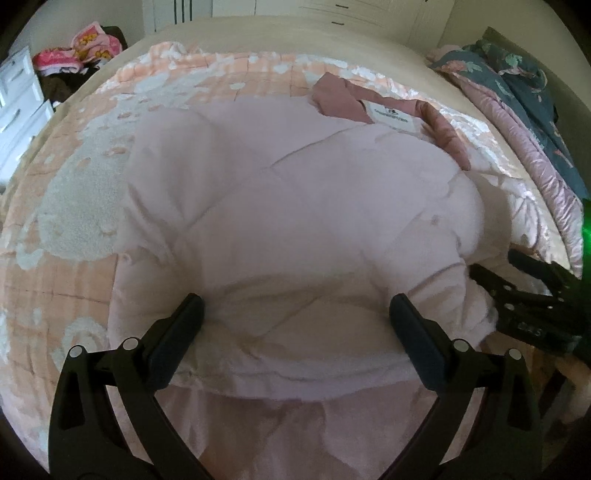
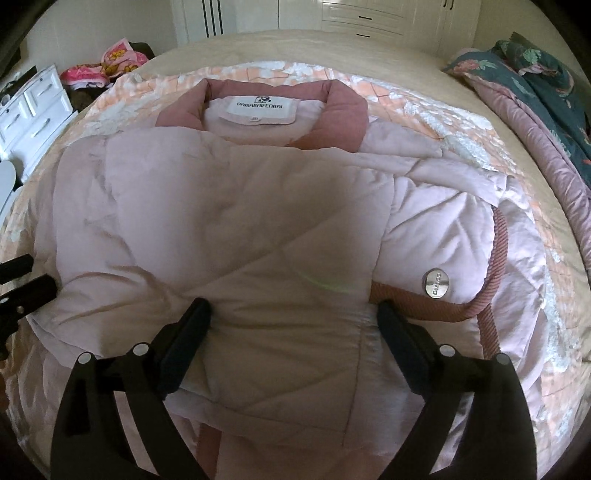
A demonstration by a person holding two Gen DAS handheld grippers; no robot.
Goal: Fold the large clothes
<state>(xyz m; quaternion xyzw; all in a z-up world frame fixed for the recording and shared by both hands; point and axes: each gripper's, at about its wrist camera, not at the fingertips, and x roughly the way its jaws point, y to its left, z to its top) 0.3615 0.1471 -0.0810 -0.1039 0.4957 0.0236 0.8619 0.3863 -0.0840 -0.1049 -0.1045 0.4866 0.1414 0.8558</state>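
A pale pink padded jacket (image 1: 295, 206) lies partly folded on the bed, with a dusty rose collar (image 1: 340, 96) and a white label at the far end. It also fills the right wrist view (image 2: 236, 221), where the collar (image 2: 343, 107), a silver snap button (image 2: 436, 283) and a rose cord trim (image 2: 498, 236) show. My left gripper (image 1: 297, 306) is open, its jaws spread wide over the jacket's near folded edge. My right gripper (image 2: 293, 310) is open in the same way over the near edge. The right gripper also shows at the right of the left wrist view (image 1: 532, 291).
The jacket rests on a peach and white quilt (image 1: 74, 206) covering the bed. A dark floral duvet (image 1: 524, 88) is bunched at the right. White drawers (image 1: 18, 96) and a pile of pink clothes (image 1: 92, 44) stand at the left. Wardrobes (image 2: 369, 18) are beyond the bed.
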